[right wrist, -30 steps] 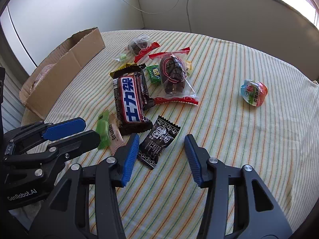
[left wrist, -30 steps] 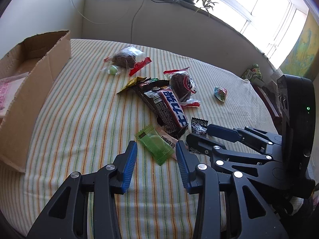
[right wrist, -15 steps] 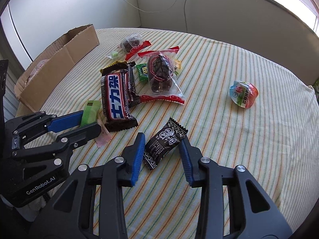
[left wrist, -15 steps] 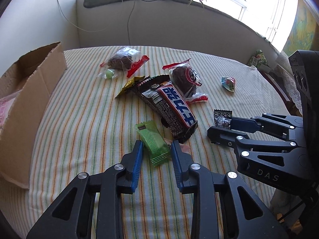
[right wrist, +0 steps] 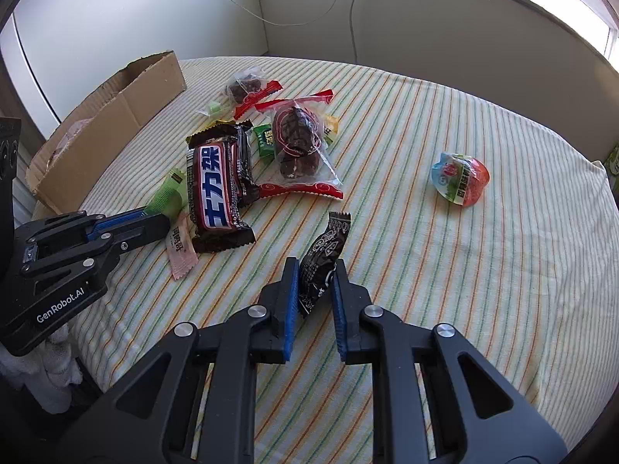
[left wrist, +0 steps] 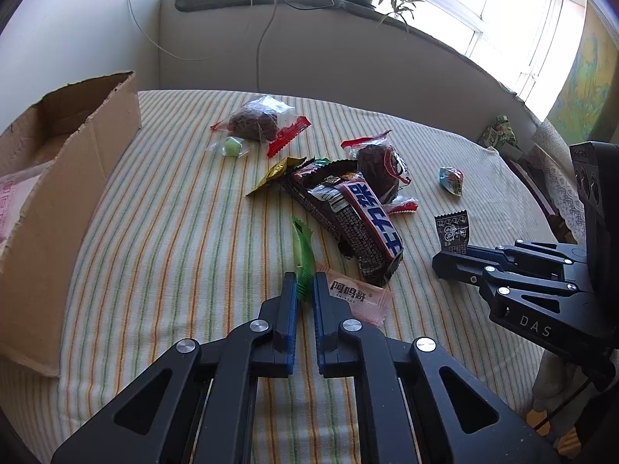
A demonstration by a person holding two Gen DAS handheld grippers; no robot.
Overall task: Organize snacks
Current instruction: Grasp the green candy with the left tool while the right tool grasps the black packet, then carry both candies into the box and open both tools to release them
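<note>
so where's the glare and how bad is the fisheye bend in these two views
Left wrist view: the window at top right is blown out white, the wall below it curves strongly, and the striped tablecloth bulges. Right wrist view: only a sliver of glare at the top right corner, stripes bow outward, corners are vignetted black. Both are sharp, even on the snacks pinched in each claw.
</note>
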